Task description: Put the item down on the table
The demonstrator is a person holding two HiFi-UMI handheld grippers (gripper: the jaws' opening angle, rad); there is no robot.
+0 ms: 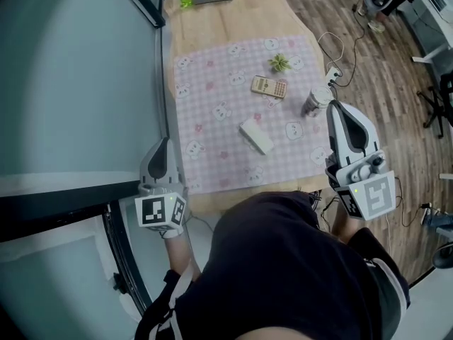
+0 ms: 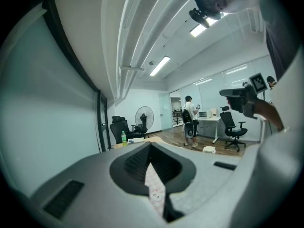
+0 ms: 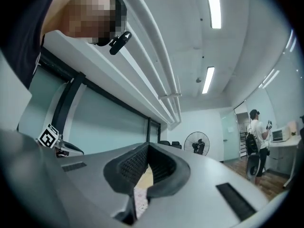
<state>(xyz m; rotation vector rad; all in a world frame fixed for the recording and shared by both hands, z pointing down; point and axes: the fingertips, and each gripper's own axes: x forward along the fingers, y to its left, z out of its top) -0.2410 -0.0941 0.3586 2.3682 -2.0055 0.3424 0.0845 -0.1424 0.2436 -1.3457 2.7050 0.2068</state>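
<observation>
My left gripper [image 1: 164, 143] and right gripper [image 1: 334, 105] both have their fingers closed on nothing. So I take the white rectangular block [image 1: 256, 136] as the item, lying flat mid-way on the pink checked cloth [image 1: 212, 105] over the wooden surface [image 1: 241, 20]. It looks light, stiff and smooth, best pinched across its short width; its long axis runs diagonally, far-left to near-right.

Table [image 1: 248, 21] near edge hidden behind person's torso [image 1: 283, 261]; calculator [image 1: 269, 86] keys too small to read.
</observation>
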